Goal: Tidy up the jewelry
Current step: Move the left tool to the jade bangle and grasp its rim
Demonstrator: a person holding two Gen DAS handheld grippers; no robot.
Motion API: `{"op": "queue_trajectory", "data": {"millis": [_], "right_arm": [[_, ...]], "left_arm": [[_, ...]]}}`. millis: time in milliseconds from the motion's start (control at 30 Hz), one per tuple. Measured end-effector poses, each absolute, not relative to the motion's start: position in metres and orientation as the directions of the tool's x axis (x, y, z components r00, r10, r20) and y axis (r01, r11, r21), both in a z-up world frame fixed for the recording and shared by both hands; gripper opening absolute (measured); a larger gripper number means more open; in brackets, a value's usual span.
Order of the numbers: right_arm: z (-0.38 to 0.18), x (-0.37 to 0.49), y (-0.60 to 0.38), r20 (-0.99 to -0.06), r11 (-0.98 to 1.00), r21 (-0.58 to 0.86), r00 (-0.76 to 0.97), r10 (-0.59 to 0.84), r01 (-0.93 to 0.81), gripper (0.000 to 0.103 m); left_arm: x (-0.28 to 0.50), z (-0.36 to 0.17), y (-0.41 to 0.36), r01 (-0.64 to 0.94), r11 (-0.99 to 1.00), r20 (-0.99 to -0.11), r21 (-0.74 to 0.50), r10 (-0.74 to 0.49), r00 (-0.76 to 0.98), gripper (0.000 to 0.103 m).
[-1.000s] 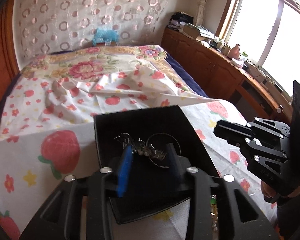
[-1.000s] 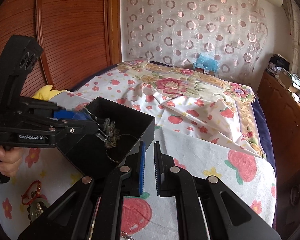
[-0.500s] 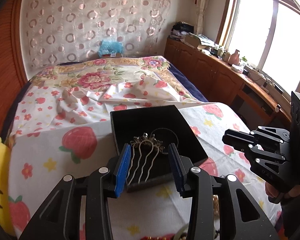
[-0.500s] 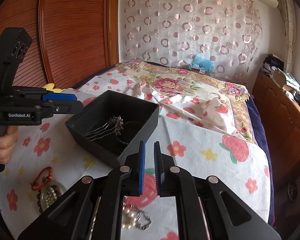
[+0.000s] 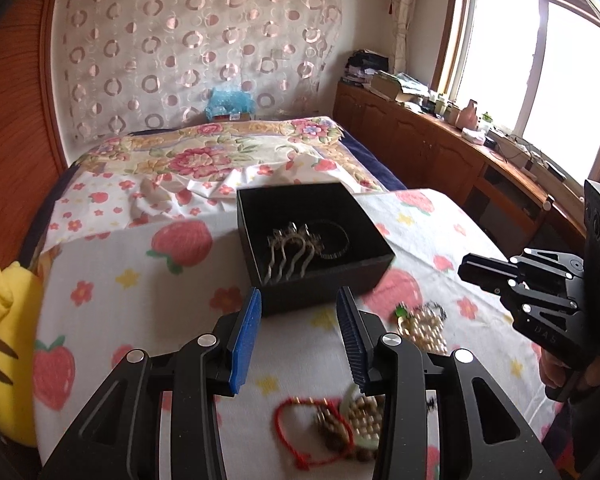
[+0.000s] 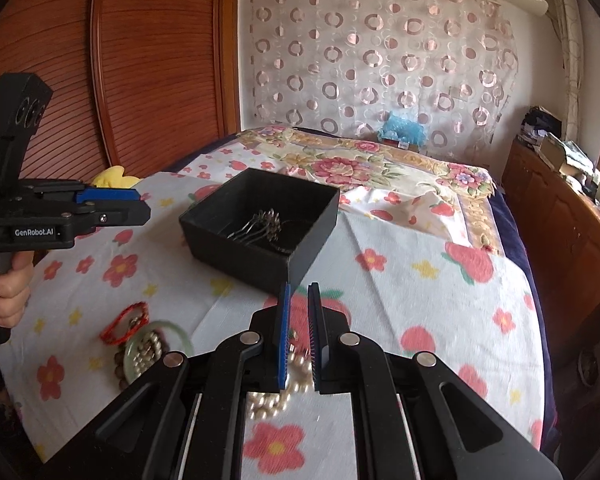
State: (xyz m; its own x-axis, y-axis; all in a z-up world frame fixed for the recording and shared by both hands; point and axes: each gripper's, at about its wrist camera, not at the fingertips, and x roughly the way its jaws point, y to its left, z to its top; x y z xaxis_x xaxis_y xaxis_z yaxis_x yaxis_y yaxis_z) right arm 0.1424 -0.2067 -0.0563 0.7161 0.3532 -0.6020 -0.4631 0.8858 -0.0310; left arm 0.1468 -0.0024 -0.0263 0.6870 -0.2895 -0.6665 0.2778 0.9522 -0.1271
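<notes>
**Hair comb boxed, loose pieces left on the sheet**

The black box (image 5: 314,240) sits on the strawberry-print sheet (image 5: 140,280) and holds a silver hair comb (image 5: 290,250) with a thin bangle (image 5: 334,240) beside it. The left gripper (image 5: 298,344) hovers just short of the box's near wall, its blue pads spread and nothing between them. The right gripper (image 6: 300,336) hangs off the box's near corner, pads nearly pressed together and empty.

By my reading, one drop into the box is done and the next pick is due. Nearer the person than the box lie a red cord bracelet (image 5: 300,428), a pale green bangle with beads (image 6: 152,350) and a pearl strand (image 6: 276,392). The next move calls for lowering spread pads over one piece and closing on it without dragging its neighbours.

The right wrist view shows the hand (image 6: 6,292) holding the left gripper and the pearls under its own fingers. Only the left wrist view shows a beaded piece with a green charm (image 5: 422,324) near the box's right corner.
</notes>
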Motion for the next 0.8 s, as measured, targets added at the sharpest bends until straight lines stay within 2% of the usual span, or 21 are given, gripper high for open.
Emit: {"op": "queue_trajectory", "data": {"millis": [333, 400, 533, 600, 800], "right_arm": [[-0.090, 0.103, -0.234, -0.643, 0.912, 0.019, 0.693, 0.326, -0.411, 0.011], [-0.095, 0.095, -0.235, -0.647, 0.913, 0.028, 0.689, 0.326, -0.406, 0.015], [-0.105, 0.084, -0.233, -0.654, 0.911, 0.043, 0.678, 0.336, -0.410, 0.018], [-0.109, 0.081, -0.232, -0.656, 0.910, 0.048, 0.674, 0.340, -0.413, 0.019], [-0.110, 0.079, -0.237, -0.657, 0.910, 0.069, 0.668, 0.349, -0.408, 0.019]], "left_arm": [[0.114, -0.057, -0.027, 0.324, 0.937, -0.713, -0.131, -0.316, 0.626, 0.037], [0.113, -0.063, -0.032, 0.336, 0.933, -0.723, -0.128, -0.320, 0.612, 0.037], [0.117, -0.069, -0.037, 0.347, 0.929, -0.735, -0.129, -0.325, 0.596, 0.037], [0.122, -0.072, -0.041, 0.349, 0.930, -0.746, -0.118, -0.315, 0.587, 0.032], [0.134, -0.086, -0.051, 0.374, 0.922, -0.790, -0.098, -0.300, 0.534, 0.032]]}}
